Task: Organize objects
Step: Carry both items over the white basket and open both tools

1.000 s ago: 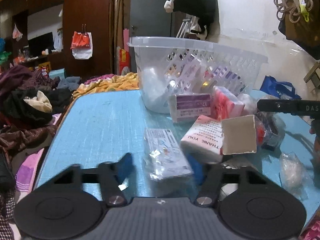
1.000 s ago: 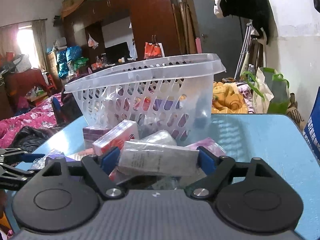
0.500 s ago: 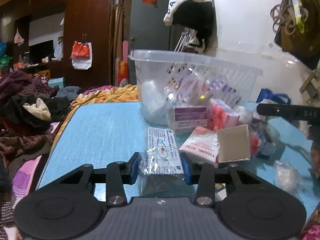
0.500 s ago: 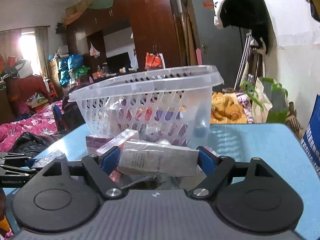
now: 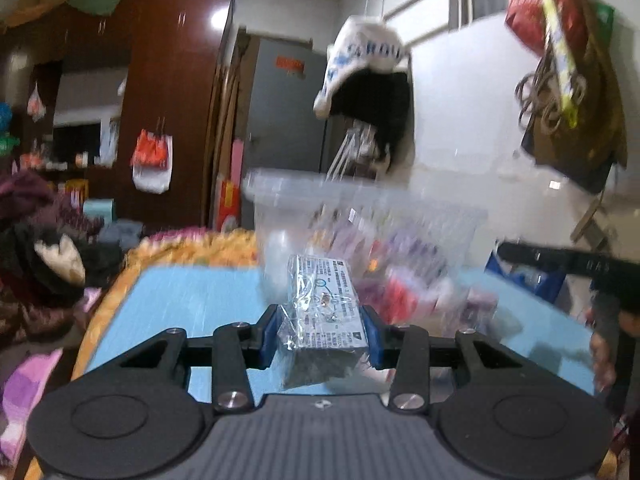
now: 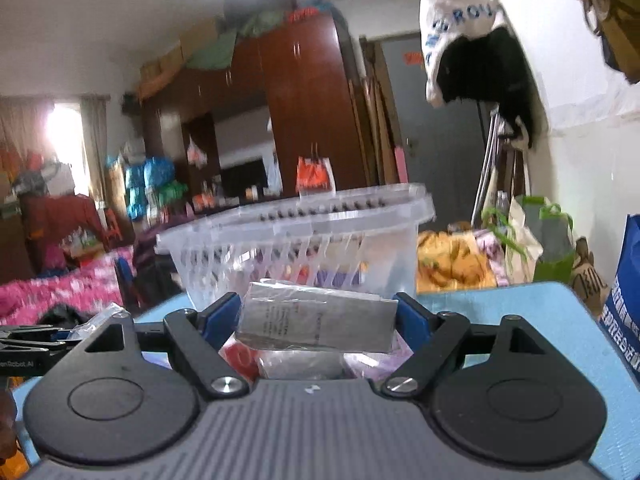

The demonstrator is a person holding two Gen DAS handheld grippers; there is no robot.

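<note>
While blur hides detail, left gripper (image 5: 322, 330) jaws pinching clear packet (image 5: 325, 312), right gripper (image 6: 318, 320) jaws clamping grey pack (image 6: 316, 322) crosswise; basket (image 6: 296, 232) dead ahead, probably nearer the right.

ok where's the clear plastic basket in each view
Left wrist: the clear plastic basket sits centre, blurred, just behind the printed packet gripped in the left gripper.
Right wrist: the basket stands centre, behind the grey packet gripped in the right gripper.
Shared landmark: the white and black garment hanging on the wall, above and right of the basket in both.
</note>
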